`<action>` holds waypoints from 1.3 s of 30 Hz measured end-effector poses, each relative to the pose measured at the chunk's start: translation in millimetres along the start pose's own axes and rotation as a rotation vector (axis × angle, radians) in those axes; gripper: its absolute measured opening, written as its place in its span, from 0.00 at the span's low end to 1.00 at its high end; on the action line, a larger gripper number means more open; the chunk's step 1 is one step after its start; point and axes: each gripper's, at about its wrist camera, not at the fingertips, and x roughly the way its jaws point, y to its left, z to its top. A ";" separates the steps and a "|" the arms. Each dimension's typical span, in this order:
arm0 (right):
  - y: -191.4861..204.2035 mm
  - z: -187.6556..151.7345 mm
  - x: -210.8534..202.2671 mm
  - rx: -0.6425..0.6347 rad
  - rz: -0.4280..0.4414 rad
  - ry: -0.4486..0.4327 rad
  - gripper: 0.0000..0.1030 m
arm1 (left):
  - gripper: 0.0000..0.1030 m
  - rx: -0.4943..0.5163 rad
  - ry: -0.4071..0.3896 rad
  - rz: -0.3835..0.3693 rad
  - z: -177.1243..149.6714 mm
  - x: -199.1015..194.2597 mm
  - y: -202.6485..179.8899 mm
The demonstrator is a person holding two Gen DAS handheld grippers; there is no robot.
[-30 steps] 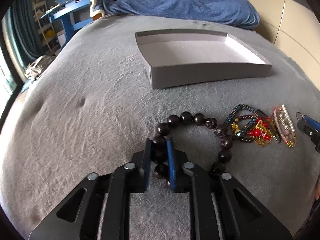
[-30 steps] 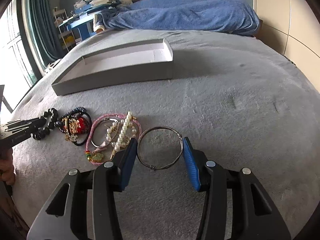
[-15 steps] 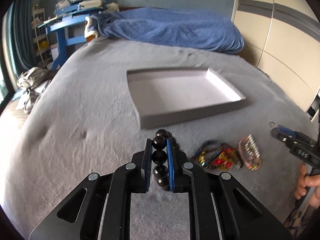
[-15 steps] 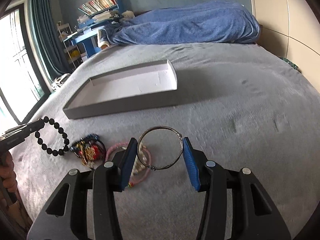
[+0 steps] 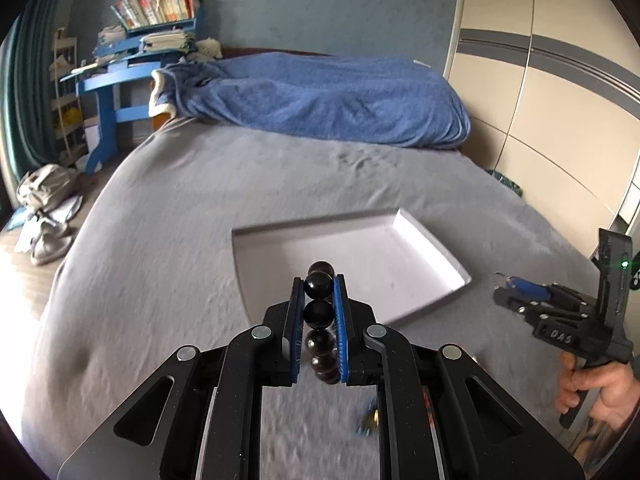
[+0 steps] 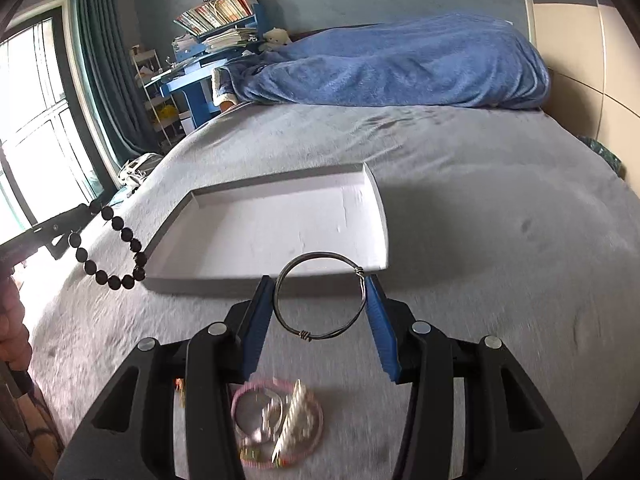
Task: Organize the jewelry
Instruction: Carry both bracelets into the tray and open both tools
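My left gripper (image 5: 318, 288) is shut on a dark bead bracelet (image 5: 319, 314), held in the air in front of the near edge of the shallow grey tray (image 5: 436, 305). In the right wrist view the bracelet (image 6: 114, 246) hangs from the left gripper beside the tray's left corner (image 6: 176, 280). My right gripper (image 6: 320, 292) is shut on a thin wire bangle (image 6: 320, 300), held above the bed just short of the tray. The right gripper also shows in the left wrist view (image 5: 508, 284). The tray is empty.
A pile of pink and pearl bracelets (image 6: 276, 424) lies on the grey bed under the right gripper. A few coloured pieces (image 5: 370, 426) lie under the left gripper. A blue blanket (image 5: 320, 100) lies at the bed's far end. A blue desk (image 5: 116, 92) stands left.
Both grippers have lifted their pieces off the bed and moved forward toward the tray. The bead bracelet now hangs free and the bangle is clear of the pile.
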 end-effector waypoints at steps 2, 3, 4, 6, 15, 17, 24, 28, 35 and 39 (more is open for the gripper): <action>1.4 9.8 12.2 -0.008 0.007 0.007 0.45 | 0.14 0.009 -0.007 -0.006 6.5 7.9 -2.6; 1.9 14.7 18.9 -0.012 0.010 0.012 0.45 | 0.14 0.013 -0.009 -0.008 9.7 12.8 -3.4; 2.5 17.8 24.4 -0.019 0.012 0.014 0.45 | 0.14 0.018 -0.012 -0.007 13.1 18.8 -4.0; 4.8 27.1 39.3 -0.034 0.020 0.022 0.45 | 0.14 0.017 -0.010 -0.007 17.9 29.3 -2.4; 10.7 49.9 108.4 -0.104 0.020 0.089 0.45 | 0.14 0.021 0.069 0.007 11.3 91.1 4.3; 13.3 45.5 121.6 -0.125 0.014 0.119 0.45 | 0.14 0.033 0.094 0.021 4.8 101.9 4.8; 14.9 34.5 142.0 -0.142 -0.017 0.186 0.45 | 0.15 0.055 0.159 0.060 -9.8 116.3 8.0; 12.4 31.8 142.7 -0.133 -0.024 0.190 0.46 | 0.25 0.073 0.166 0.073 -16.0 115.9 5.3; 13.3 33.7 122.6 -0.114 -0.010 0.135 0.55 | 0.66 0.084 0.109 0.082 -17.5 98.5 -2.3; 12.9 33.8 100.2 -0.108 -0.017 0.092 0.56 | 0.72 0.079 0.081 0.076 -21.5 84.0 -4.7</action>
